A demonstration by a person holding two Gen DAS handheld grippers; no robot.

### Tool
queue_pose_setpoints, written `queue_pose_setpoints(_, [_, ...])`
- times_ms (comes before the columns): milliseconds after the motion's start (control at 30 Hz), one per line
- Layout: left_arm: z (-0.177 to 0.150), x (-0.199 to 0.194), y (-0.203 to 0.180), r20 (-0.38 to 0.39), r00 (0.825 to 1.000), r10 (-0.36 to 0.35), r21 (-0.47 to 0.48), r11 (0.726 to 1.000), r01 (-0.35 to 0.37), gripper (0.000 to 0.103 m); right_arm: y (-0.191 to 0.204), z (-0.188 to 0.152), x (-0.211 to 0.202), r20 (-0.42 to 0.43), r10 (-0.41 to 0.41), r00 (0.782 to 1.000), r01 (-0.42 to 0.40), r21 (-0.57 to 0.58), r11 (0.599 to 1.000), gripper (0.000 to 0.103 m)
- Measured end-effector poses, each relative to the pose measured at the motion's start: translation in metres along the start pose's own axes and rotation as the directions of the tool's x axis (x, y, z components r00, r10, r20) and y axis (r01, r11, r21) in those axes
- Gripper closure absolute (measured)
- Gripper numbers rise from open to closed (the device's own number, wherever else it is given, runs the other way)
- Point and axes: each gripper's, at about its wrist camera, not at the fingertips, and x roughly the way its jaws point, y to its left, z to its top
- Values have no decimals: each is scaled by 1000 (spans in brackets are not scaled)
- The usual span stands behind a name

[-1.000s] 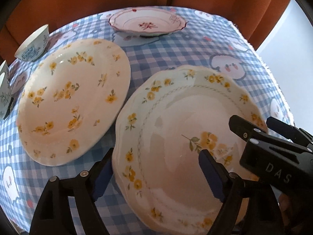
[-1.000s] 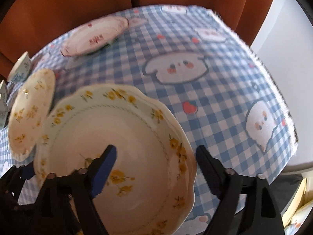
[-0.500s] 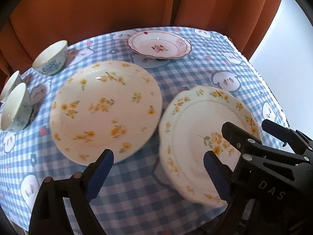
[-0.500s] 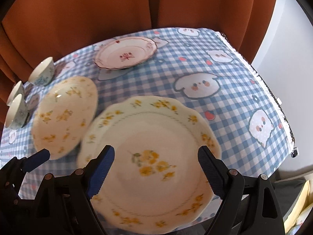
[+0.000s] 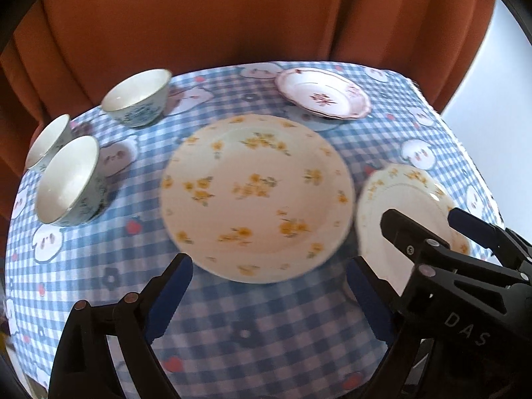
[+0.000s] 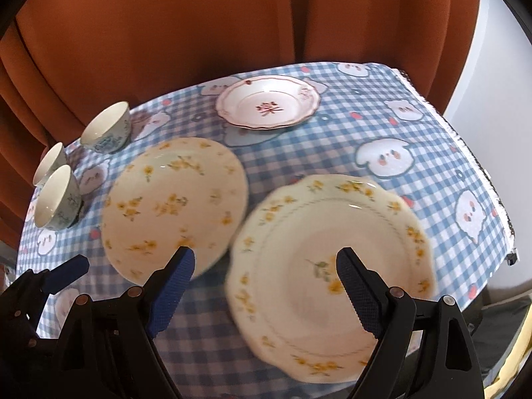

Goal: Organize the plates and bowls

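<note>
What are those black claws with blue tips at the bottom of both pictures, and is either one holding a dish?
They are hand-held grippers, one in each of a person's hands, each with a camera looking along its two fingers. One picture comes from the left gripper, the other from the right gripper. On the checked tablecloth lie two yellow-flowered plates, a red-patterned plate and three bowls. Both grippers are open and hold nothing.

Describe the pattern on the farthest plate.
White plate with red rim and red central motif; clearest in right wrist view.
</note>
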Motion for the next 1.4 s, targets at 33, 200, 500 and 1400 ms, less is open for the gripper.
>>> queue_pose_setpoints(33, [2, 1, 5, 1, 1000, 8, -5, 1000, -8, 8, 4, 2, 2, 0, 2, 1000, -2, 0, 1000, 14])
queue_pose_setpoints(200, [19, 20, 33, -34, 997, 70, -47, 996, -72, 8, 25, 15, 17, 3, 5, 1000, -5, -19, 1000, 14])
queue_pose_setpoints(500, [44, 63, 58, -71, 989, 131, -102, 985, -138, 9, 44, 47, 68, -21, 31, 999, -32, -39, 999, 14])
queue_pose_setpoints(1400, [30, 86, 89, -172, 976, 132, -89, 985, -149, 33, 63, 45, 124, -182, 41, 982, -44, -15, 999, 32])
